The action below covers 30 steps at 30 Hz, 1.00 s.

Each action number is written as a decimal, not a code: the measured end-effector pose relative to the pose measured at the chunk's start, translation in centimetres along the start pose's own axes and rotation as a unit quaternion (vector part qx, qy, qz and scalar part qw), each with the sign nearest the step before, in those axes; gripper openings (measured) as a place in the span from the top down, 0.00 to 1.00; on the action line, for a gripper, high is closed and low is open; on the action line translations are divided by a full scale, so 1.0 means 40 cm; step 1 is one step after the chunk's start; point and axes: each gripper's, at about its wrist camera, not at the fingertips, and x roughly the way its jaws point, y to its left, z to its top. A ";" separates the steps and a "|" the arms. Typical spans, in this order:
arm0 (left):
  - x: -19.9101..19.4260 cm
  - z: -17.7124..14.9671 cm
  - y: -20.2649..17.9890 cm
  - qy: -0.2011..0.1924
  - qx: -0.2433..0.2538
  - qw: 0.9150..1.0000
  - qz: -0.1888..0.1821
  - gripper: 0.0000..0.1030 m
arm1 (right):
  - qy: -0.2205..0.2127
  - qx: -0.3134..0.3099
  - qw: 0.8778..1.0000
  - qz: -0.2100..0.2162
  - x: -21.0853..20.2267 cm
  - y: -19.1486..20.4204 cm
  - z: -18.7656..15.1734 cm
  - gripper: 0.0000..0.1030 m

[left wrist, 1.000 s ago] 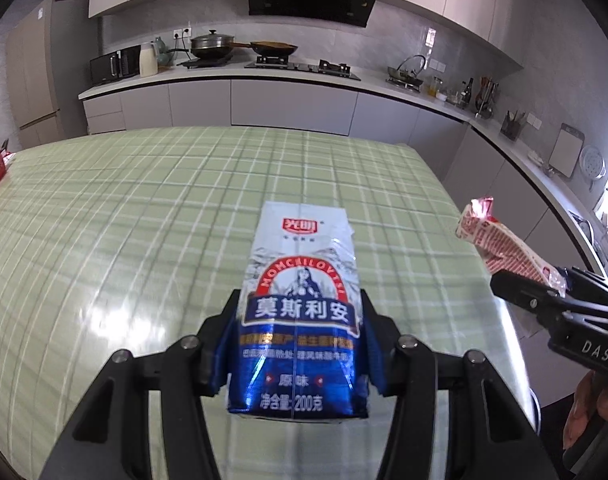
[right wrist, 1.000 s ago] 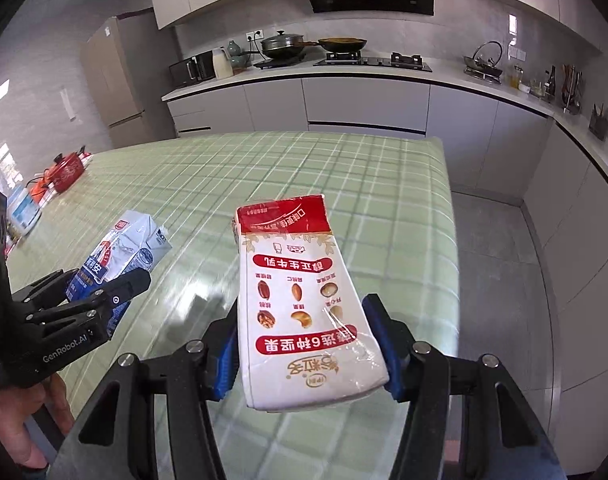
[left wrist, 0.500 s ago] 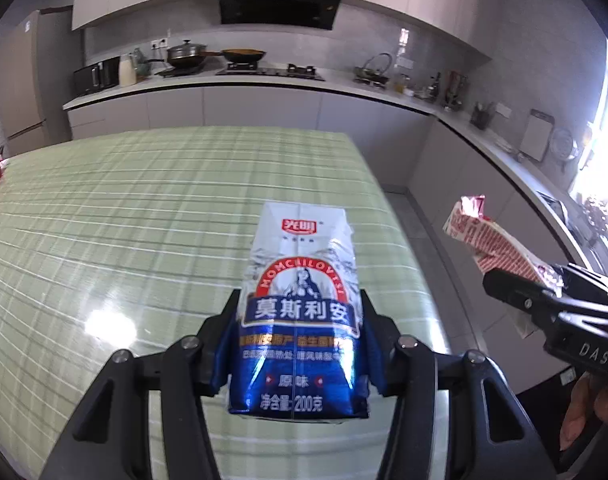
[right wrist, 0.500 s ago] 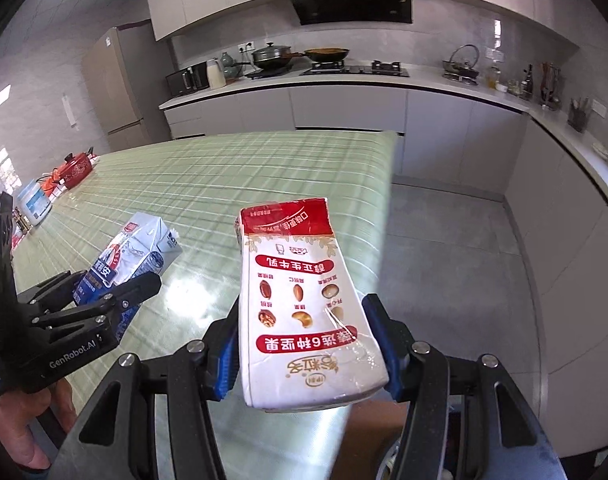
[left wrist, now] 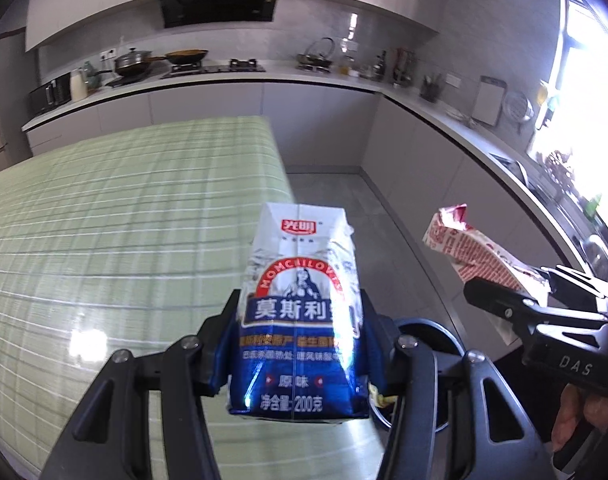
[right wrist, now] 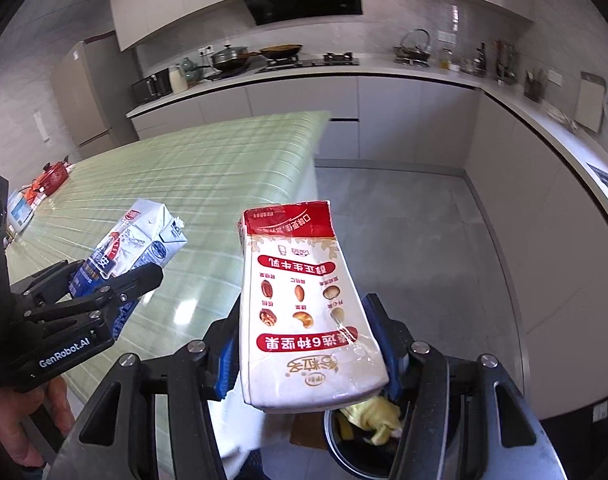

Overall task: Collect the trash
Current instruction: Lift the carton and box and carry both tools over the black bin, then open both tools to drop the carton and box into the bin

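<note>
The left gripper (left wrist: 300, 344) has its jaws clenched on a blue milk carton (left wrist: 300, 320) at the desk (left wrist: 124, 220) edge; the right gripper (right wrist: 308, 348) grasps a red-and-white carton (right wrist: 304, 312) above a bin (right wrist: 344, 448) holding yellow scraps.

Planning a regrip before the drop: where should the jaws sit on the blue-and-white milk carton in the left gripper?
Keep them where they are: across the lower body of the blue-and-white milk carton, one pad of the left gripper on each narrow side, coming from its base end. Those flat parallel sides suit the pads; the folded top tapers and looks dented.
</note>
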 end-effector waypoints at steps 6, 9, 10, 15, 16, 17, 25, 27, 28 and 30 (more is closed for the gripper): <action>0.011 -0.031 -0.088 0.014 0.019 1.000 -0.020 0.48 | 0.008 0.015 1.000 -0.019 -0.035 -0.093 -0.065 0.44; 0.022 -0.047 -0.140 0.021 0.026 0.999 -0.031 0.48 | 0.014 0.022 0.999 -0.026 -0.049 -0.134 -0.096 0.46; 0.025 -0.051 -0.154 0.023 0.028 0.999 -0.035 0.48 | 0.018 0.024 0.999 -0.029 -0.053 -0.153 -0.108 0.48; 0.049 -0.073 -0.235 0.035 0.038 0.998 -0.048 0.48 | 0.026 0.032 0.998 -0.039 -0.069 -0.212 -0.153 0.48; 0.061 -0.080 -0.259 0.037 0.044 0.997 -0.050 0.48 | 0.032 0.029 0.998 -0.041 -0.061 -0.224 -0.163 0.48; 0.072 -0.086 -0.277 0.039 0.049 0.997 -0.052 0.48 | 0.039 0.029 0.998 -0.040 -0.050 -0.238 -0.174 0.48; 0.156 -0.178 -0.366 0.080 0.053 0.993 -0.062 0.48 | 0.072 0.041 0.996 -0.040 0.008 -0.336 -0.270 0.48; 0.177 -0.200 -0.372 0.092 0.048 0.993 -0.062 0.48 | 0.084 0.039 0.995 -0.039 0.028 -0.355 -0.301 0.48; 0.192 -0.216 -0.375 0.100 0.046 0.992 -0.060 0.48 | 0.089 0.037 0.995 -0.036 0.038 -0.364 -0.318 0.48; 0.212 -0.232 -0.380 0.111 0.041 0.991 -0.059 0.48 | 0.101 0.031 0.994 -0.034 0.059 -0.379 -0.349 0.48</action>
